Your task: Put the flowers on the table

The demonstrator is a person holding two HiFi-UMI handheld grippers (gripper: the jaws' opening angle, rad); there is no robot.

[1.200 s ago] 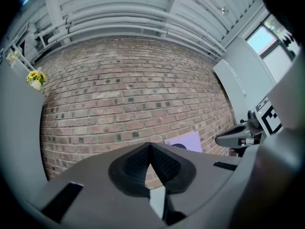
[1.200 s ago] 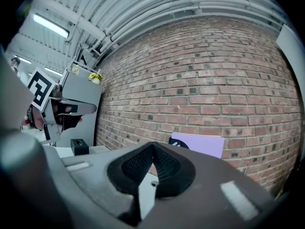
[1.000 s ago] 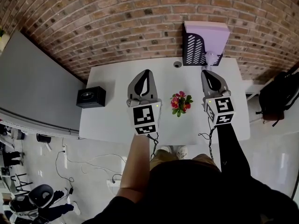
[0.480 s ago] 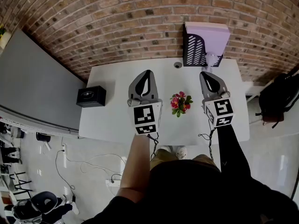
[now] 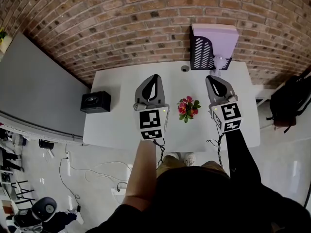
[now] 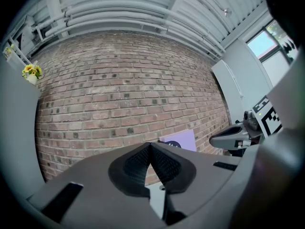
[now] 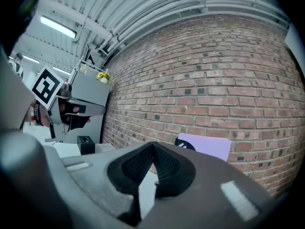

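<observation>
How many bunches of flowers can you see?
2. A pink and red bunch is on the white table. A yellow bunch sits up on the grey cabinet by the brick wall. Others may be hidden.

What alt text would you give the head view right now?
Flowers sit on the white table between the left gripper and right gripper, both shut and empty. A black box sits at the table's left edge; a purple box stands by the brick wall.

free: table (image 5: 116,123) left half | blocked: flowers (image 5: 188,108) centre, black box (image 5: 95,101) left edge, purple box (image 5: 218,35) far edge
</observation>
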